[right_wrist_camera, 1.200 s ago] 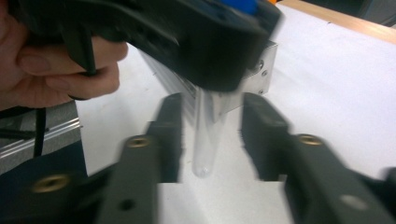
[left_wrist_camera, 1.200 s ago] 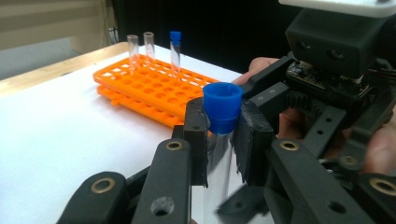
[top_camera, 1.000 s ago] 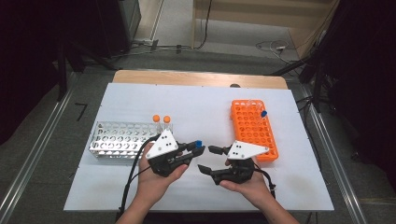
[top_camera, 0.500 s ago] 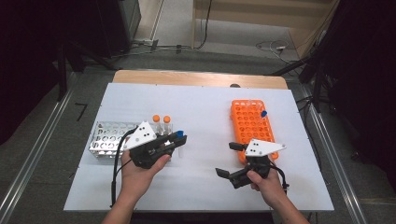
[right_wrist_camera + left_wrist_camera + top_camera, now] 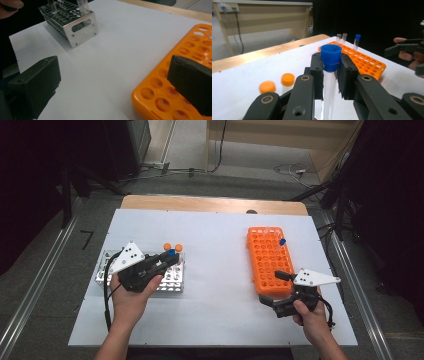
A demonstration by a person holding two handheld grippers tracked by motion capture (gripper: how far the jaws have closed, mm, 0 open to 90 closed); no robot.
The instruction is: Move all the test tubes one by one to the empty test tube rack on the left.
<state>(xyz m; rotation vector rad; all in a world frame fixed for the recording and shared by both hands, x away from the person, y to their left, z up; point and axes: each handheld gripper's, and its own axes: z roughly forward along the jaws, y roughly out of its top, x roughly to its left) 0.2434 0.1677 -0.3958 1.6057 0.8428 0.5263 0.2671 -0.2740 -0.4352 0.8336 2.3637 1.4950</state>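
The white tabletop (image 5: 215, 270) has lots of bare room in the middle, between the two racks. The metal rack (image 5: 172, 280) sits near the left side and the orange rack (image 5: 267, 265) sits near the right side. Both racks are well away from the front edge. A wooden strip (image 5: 210, 204) runs along the far edge.

There are two racks. The metal rack has two tubes with orange caps (image 5: 173, 247) standing in it. The orange rack has one tube with a blue cap (image 5: 282, 241) near its far end, and the left gripper view shows two clear tubes (image 5: 341, 38) with no caps beside it.

The left gripper (image 5: 167, 260) hangs over the metal rack. Its jaws are pinching a clear tube with a blue cap (image 5: 330, 58), held upright just below the cap. The two orange-capped tubes stand just beside it.

The right gripper (image 5: 275, 289) is at the near end of the orange rack. Its jaws have just been opening and are spread wide, with nothing held between them. One jaw is over the rack's holes and the other is over bare tabletop.
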